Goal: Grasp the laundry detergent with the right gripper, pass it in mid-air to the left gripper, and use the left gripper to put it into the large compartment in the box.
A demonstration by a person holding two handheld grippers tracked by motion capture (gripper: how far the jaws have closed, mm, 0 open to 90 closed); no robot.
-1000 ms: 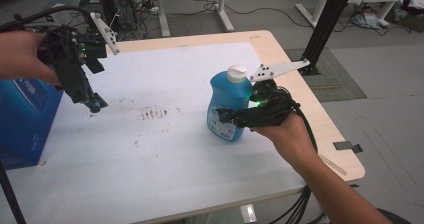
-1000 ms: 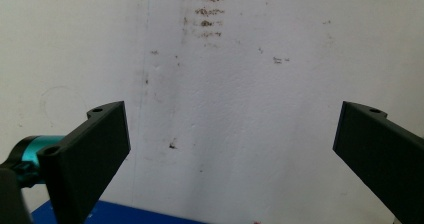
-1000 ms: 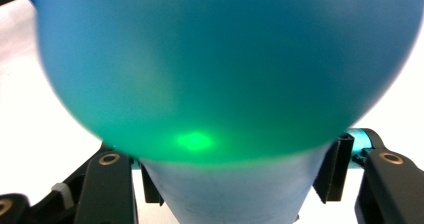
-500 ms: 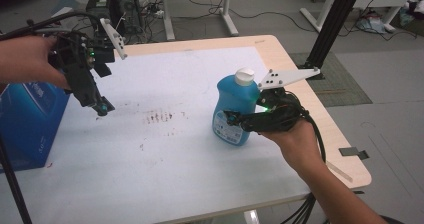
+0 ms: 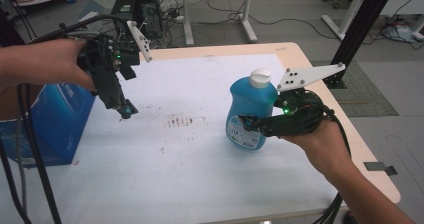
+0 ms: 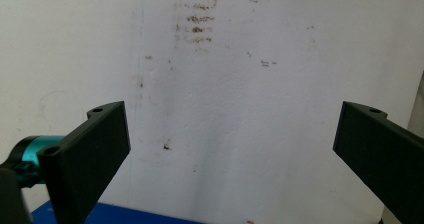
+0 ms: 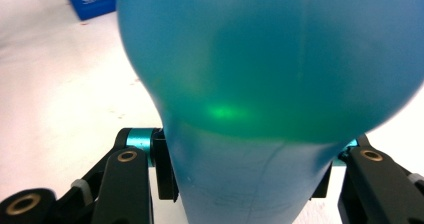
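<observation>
The blue bottle [image 5: 248, 111] with its white cap [image 5: 260, 77] stands upright toward the right side of the table [image 5: 280, 51], nearer the right edge than the front one. The right gripper [image 5: 246, 125] has its jaws pinching the bottle low on its body, at the label, one jaw on each side; in the right gripper view the bottle [image 7: 270, 84] sits squarely between the two jaws. Whether its base touches the white sheet [image 5: 200, 174] or hangs just above it, I cannot tell.

The left gripper [image 5: 125, 109] hovers over the table's left side with its jaws spread wide and nothing between them, above a patch of brown smudges [image 5: 181, 120]. A blue box [image 5: 52, 124] sits off the left edge.

The grip is low and the bottle is tall and rounded, so a quick lift or a tilt could let it swing or slip. It is also near the right edge, where a drop could send it off the table.
</observation>
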